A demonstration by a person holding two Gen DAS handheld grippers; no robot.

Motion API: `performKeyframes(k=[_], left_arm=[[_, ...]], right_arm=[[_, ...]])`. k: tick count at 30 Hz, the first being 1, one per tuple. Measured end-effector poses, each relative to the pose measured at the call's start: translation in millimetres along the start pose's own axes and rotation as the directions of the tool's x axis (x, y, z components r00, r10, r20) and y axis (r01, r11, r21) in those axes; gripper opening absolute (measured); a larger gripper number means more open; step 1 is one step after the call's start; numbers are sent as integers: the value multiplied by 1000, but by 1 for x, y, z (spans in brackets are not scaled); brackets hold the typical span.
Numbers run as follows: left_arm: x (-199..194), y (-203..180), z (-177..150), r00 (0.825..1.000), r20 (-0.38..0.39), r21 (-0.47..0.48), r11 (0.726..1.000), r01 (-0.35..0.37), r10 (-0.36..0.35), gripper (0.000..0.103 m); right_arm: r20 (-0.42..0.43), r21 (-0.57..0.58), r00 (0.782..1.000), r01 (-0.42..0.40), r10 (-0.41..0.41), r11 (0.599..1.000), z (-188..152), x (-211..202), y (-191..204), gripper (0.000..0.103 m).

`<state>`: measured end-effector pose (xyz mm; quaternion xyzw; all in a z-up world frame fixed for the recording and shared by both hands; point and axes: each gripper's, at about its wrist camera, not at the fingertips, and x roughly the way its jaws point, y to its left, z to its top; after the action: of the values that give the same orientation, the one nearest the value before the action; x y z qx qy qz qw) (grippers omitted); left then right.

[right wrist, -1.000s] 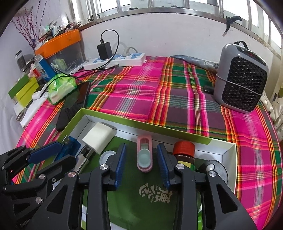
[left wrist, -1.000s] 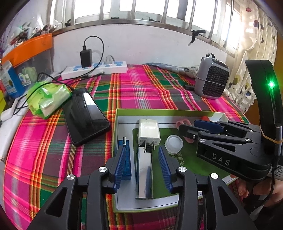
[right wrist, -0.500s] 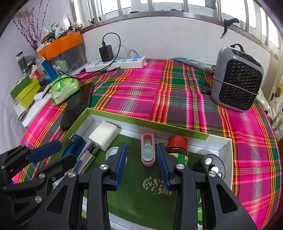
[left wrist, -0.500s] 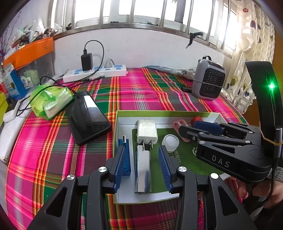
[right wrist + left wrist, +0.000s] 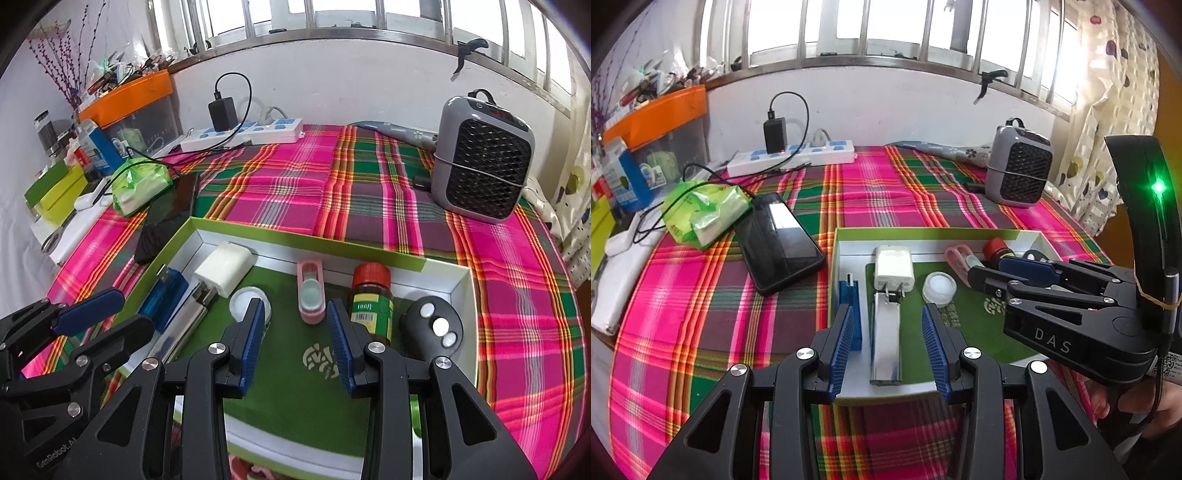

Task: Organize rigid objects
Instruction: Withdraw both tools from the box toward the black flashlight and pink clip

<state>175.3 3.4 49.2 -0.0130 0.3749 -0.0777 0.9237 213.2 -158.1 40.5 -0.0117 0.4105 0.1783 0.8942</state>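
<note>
Both claws are spread and empty, hovering over the green-rimmed box [image 5: 303,236] on the tabletop [image 5: 288,192].

Left claw [image 5: 888,345] straddles the silver metal bar [image 5: 885,339], which lies lengthwise between my pads without touching either. The blue USB stick [image 5: 851,306] sits just outside the left pad, and the white charger plug [image 5: 894,267] sits straight ahead with its prongs at the bar's far end.

Right claw [image 5: 295,345] points at the pink case [image 5: 311,295] just ahead of the tips. The red-capped bottle [image 5: 371,301] is just right of it, the white round cap [image 5: 245,301] just left, and the black remote [image 5: 432,328] further right.

Everything looks boxed already, so I judge we're near done.

If I take the bar, I drop straight down, centre it, and keep the left pad off the USB stick before closing.

Pose: both wrists are pitched down and roughly level in roll. The right claw crosses in front of the left from its right side.
</note>
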Motion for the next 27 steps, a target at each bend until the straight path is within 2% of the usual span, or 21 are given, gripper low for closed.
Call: performKeyframes(k=[12,27], left_arm=[[-22,-5,-14,1000,26,22,1000,-7,7,38],[-47,-9,-31,998,43,27,998,49,-50,38]], right_arm=[[47,21,999,-3,2,1000,-18,-28,5,37],[92,31,996,20,-23,999,-47,-59,8,37]])
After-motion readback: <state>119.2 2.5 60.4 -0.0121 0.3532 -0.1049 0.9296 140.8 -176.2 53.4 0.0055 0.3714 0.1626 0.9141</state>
